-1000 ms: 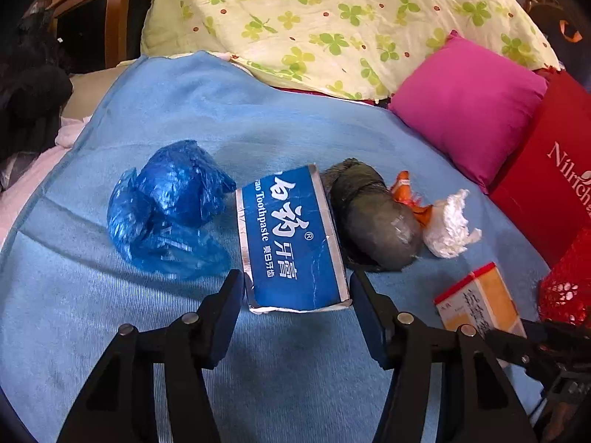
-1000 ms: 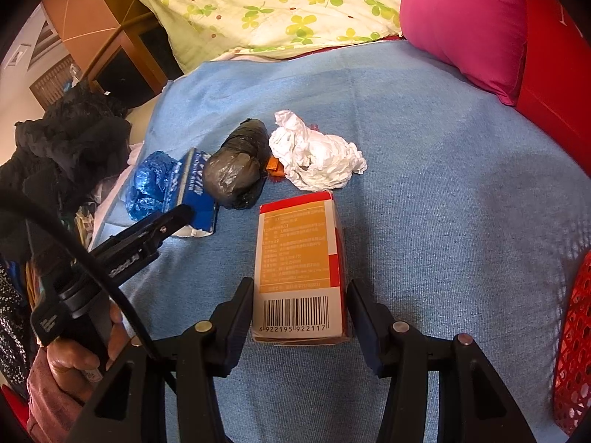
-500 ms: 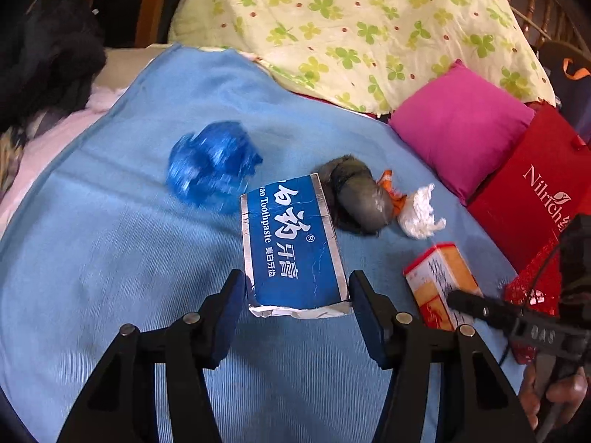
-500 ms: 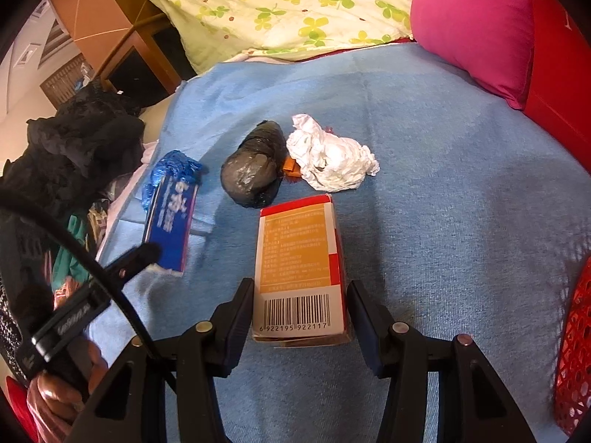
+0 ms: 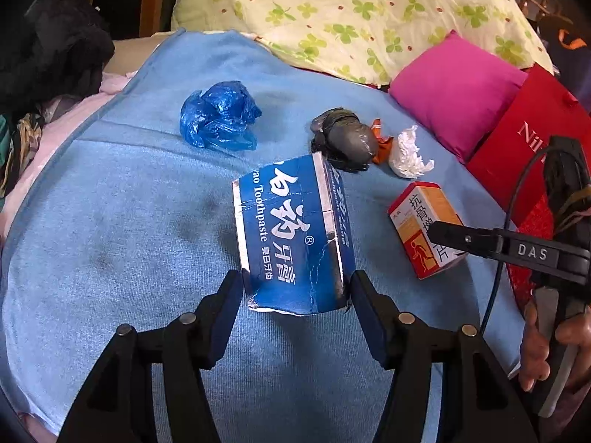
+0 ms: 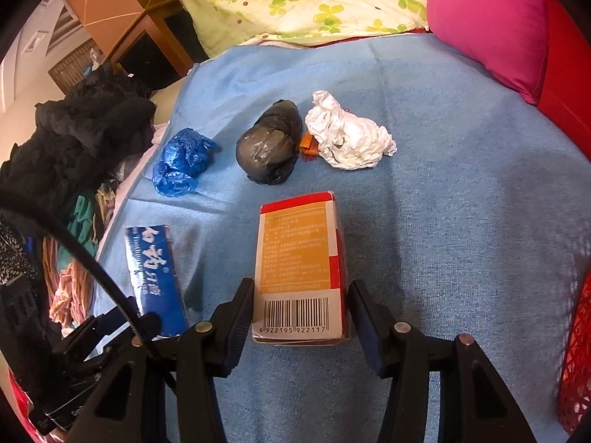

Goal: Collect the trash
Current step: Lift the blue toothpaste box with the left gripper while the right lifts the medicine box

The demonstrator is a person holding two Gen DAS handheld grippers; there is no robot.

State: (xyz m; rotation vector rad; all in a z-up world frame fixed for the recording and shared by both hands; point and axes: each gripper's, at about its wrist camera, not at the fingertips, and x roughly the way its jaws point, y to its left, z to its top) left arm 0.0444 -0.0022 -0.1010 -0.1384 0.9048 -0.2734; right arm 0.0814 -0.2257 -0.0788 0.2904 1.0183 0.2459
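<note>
Left wrist view: the left gripper [image 5: 295,288] has its jaws closed on a crumpled blue toothpaste box [image 5: 291,236], held clear above the blue blanket [image 5: 110,221]. Right wrist view: the right gripper [image 6: 301,306] clamps an orange-and-red carton [image 6: 301,265] by its barcode end (the carton looks lifted off the blanket). Lying on the blanket beyond are a blue plastic bag [image 6: 181,160], a grey wrapped bundle [image 6: 269,147] and, just beside it, a white crumpled tissue [image 6: 351,136]. A red mesh basket [image 6: 576,354] sits at the right edge.
</note>
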